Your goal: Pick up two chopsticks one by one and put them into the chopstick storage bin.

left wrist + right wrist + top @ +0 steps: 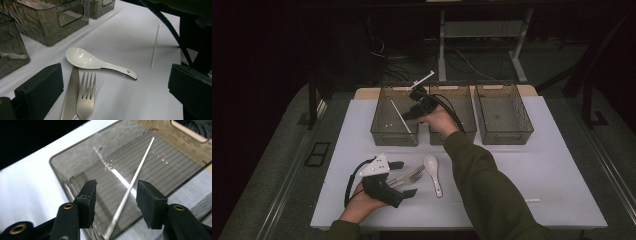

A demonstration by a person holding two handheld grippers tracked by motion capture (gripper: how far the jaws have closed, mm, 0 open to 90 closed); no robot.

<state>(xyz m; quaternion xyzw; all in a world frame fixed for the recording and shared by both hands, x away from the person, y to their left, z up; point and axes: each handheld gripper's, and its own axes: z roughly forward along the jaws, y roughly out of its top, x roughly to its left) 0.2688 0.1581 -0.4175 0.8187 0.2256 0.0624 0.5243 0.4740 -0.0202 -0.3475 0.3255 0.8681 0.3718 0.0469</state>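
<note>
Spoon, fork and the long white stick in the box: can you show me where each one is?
spoon (82,58), left gripper view, on its bowl.
fork (86,103), left gripper view, just below its tines.
white stick (130,188), right gripper view, on its middle, inside the left box.

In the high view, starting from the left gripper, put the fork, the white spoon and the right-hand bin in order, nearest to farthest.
1. Fork: lies right at the left gripper, between its open jaws beside the knife.
2. White spoon: just right of the fork, on the table.
3. Right-hand bin: far side of the table, at the right end of the row.
</note>
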